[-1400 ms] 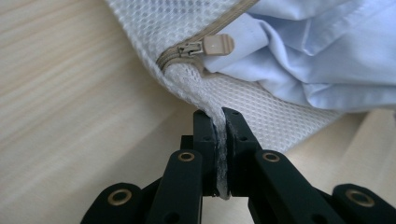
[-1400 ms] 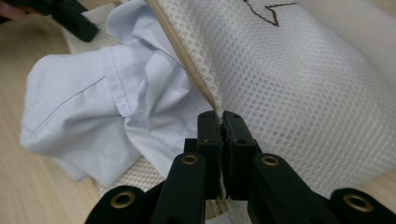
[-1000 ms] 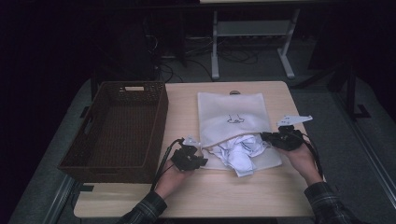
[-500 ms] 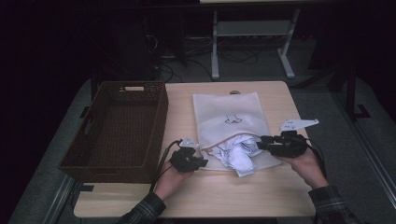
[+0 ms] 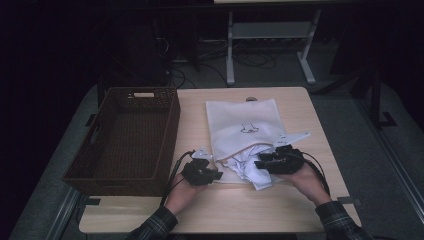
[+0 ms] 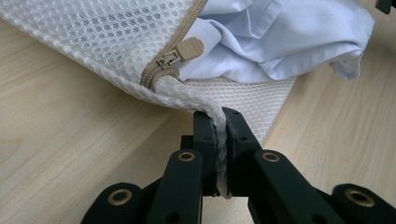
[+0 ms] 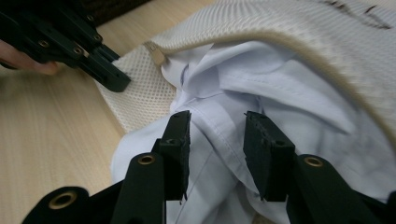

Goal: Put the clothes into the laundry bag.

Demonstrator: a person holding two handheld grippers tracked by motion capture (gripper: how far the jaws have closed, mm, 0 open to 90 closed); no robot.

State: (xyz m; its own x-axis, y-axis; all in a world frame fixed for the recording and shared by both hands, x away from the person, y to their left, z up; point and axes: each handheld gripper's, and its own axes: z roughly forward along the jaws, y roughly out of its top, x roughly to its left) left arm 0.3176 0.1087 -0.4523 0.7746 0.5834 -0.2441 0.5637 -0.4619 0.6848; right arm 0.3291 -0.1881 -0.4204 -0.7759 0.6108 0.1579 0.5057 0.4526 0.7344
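The white mesh laundry bag point(image 5: 243, 125) lies flat on the light wooden worktop point(image 5: 300, 107), just to the right of the dark woven basket point(image 5: 127, 135). Its fabric is a fine net with small holes, and a small dark drawing is printed in its middle. The edge of the mouth, on my side, has a beige zipper point(image 6: 180, 53) with a flat beige pull, and the mouth stands open there. A pale blue-white shirt point(image 5: 250, 167) comes out of this opening; it is crumpled, with stitched seams and soft folds, and part of it rests on the worktop in front of the bag.

My left gripper point(image 5: 216, 174) has its jaws together on the near corner of the bag, and a twisted bit of the mesh is pinched between them. My right gripper point(image 5: 260, 164) is at the shirt, at the mouth of the bag. Its jaws have just been opening; they stand apart, with a fold of the shirt between them, and the pads do not press on it.
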